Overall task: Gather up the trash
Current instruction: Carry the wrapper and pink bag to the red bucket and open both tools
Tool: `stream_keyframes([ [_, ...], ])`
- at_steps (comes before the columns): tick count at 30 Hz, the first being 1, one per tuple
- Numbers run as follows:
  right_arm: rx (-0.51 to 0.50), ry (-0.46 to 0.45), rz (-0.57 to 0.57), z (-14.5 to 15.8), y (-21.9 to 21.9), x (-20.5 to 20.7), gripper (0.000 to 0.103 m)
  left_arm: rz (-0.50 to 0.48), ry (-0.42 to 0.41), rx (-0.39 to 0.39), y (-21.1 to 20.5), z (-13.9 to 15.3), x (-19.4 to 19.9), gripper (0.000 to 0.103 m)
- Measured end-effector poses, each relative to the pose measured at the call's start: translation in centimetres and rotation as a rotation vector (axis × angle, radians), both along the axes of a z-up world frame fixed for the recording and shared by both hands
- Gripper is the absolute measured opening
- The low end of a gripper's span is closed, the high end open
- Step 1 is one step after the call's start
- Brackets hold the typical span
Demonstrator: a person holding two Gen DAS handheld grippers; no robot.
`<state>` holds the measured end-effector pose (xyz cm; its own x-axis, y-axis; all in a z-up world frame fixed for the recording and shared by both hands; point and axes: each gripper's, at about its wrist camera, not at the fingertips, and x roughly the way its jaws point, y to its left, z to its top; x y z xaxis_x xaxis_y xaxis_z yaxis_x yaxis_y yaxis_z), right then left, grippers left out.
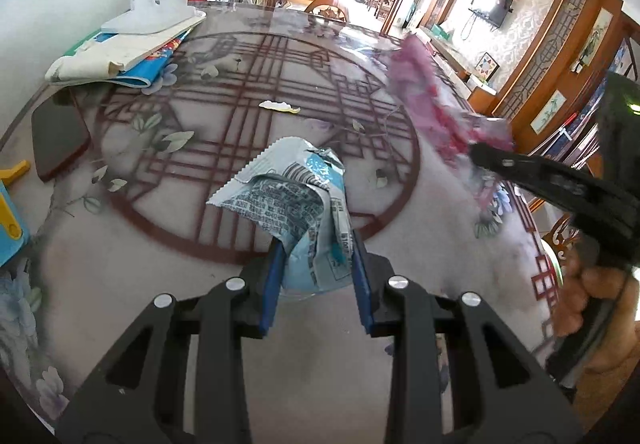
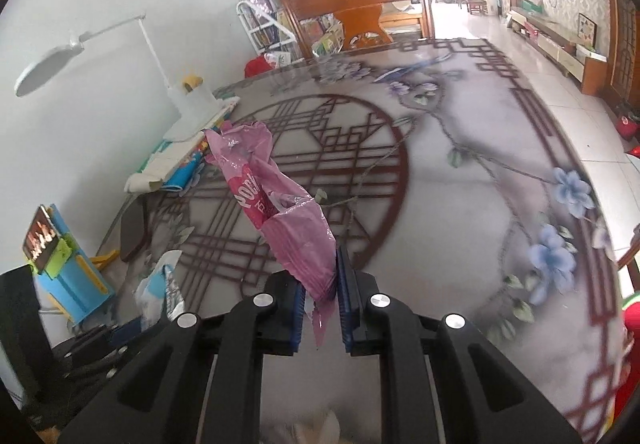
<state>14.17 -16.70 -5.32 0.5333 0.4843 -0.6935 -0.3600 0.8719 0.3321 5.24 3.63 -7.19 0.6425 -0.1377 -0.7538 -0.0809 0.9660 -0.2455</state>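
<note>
My left gripper (image 1: 316, 252) is shut on a crumpled blue and silver snack wrapper (image 1: 288, 195) and holds it above the glass table (image 1: 120, 276). My right gripper (image 2: 320, 284) is shut on a pink snack wrapper (image 2: 276, 199), held up over the table. That pink wrapper (image 1: 432, 103) and the right gripper's finger (image 1: 532, 171) also show at the right of the left wrist view. The blue wrapper (image 2: 160, 284) shows at the lower left of the right wrist view. A small pale scrap (image 1: 280, 106) lies on the table farther off.
A white desk lamp (image 1: 156, 7) stands on a pile of books (image 1: 120, 55) at the table's far left. A dark pad (image 1: 60, 135) and a blue toy (image 2: 68, 276) sit at the left edge. Wooden chairs (image 2: 360, 15) stand beyond the table.
</note>
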Motion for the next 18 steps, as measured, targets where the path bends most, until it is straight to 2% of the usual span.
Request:
stream_keyframes([
  [6,0.058,-0.037,-0.056,2.2,-3.2,-3.2,0.013,0.011,0.002,0.027,0.3,-0.2,-0.2,0.03],
  [14,0.067,0.01,-0.105,1.0,-6.8,-8.1,0.013,0.0,0.014,0.052,-0.1,-0.8,-0.3,0.03],
  [18,0.03,0.005,-0.138,0.6,-8.7,-10.2,0.013,-0.018,0.01,0.085,-0.8,-0.9,-0.4,0.03],
])
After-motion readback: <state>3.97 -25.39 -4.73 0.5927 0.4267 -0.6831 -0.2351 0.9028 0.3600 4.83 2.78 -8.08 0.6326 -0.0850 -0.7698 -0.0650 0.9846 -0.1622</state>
